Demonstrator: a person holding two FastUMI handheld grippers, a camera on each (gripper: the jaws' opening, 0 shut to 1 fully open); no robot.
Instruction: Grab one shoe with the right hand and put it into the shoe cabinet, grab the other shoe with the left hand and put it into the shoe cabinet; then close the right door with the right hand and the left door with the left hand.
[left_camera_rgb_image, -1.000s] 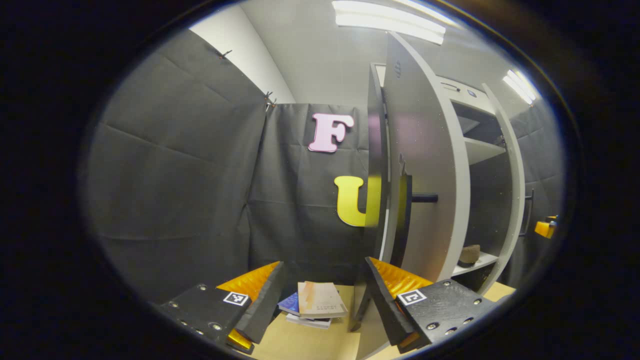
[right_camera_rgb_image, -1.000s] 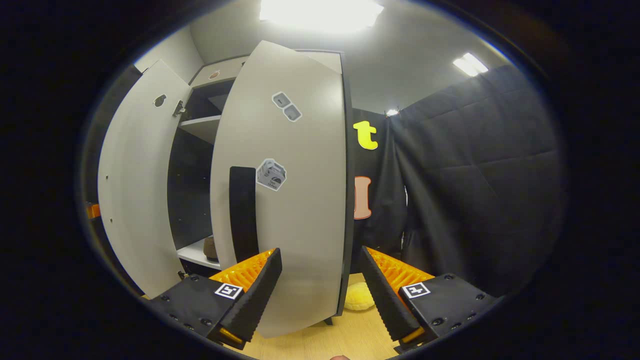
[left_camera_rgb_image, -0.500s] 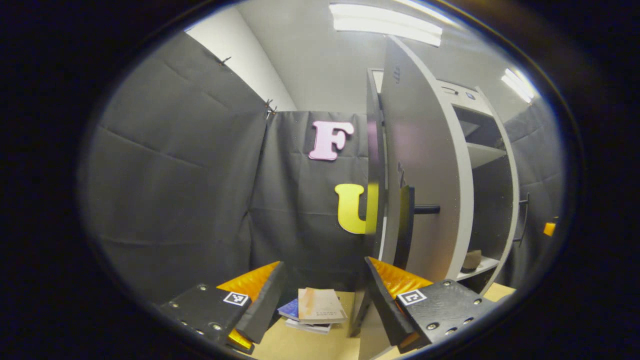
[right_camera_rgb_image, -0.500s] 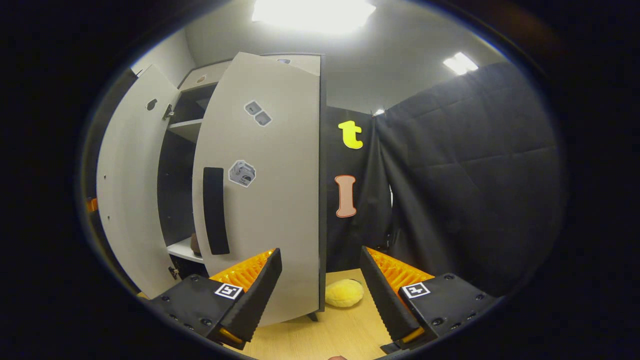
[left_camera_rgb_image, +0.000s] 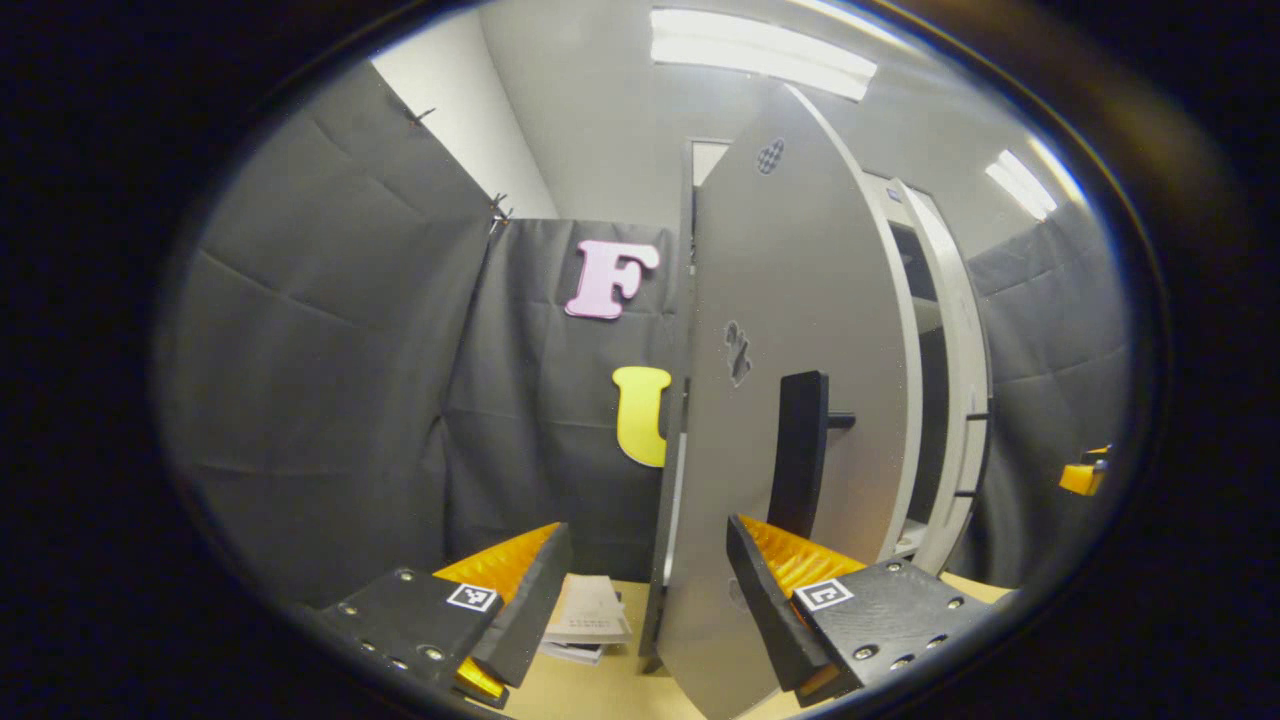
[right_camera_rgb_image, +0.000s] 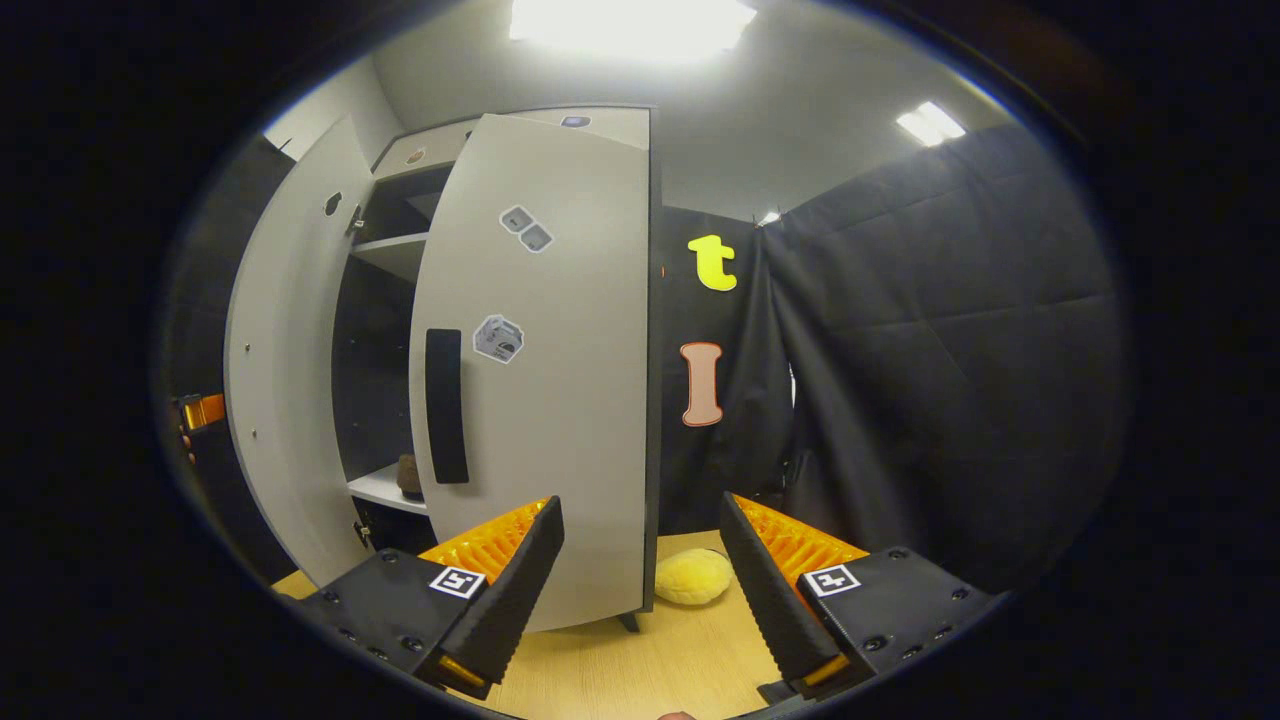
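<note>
The grey shoe cabinet's left door (left_camera_rgb_image: 780, 330) stands partly swung in, its black handle (left_camera_rgb_image: 800, 460) facing me. My left gripper (left_camera_rgb_image: 645, 590) is open low in front of this door, one fingertip (left_camera_rgb_image: 750, 560) just before its face. In the right gripper view the right door (right_camera_rgb_image: 560, 380) with its black handle (right_camera_rgb_image: 446, 405) stands almost shut. My right gripper (right_camera_rgb_image: 640, 580) is open, a little back from that door. A brown shoe (right_camera_rgb_image: 408, 475) sits on the lower shelf in the gap. The left door (right_camera_rgb_image: 290, 370) is still ajar there.
A stack of books (left_camera_rgb_image: 590, 615) lies on the wooden floor left of the cabinet. A yellow plush thing (right_camera_rgb_image: 695, 577) lies by the cabinet's right foot. The other gripper shows small at far right (left_camera_rgb_image: 1085, 478) and far left (right_camera_rgb_image: 200, 410).
The left door has swung inward and the gap between the doors is narrower. The right door has turned closer to shut, and the right gripper has drawn back slightly.
</note>
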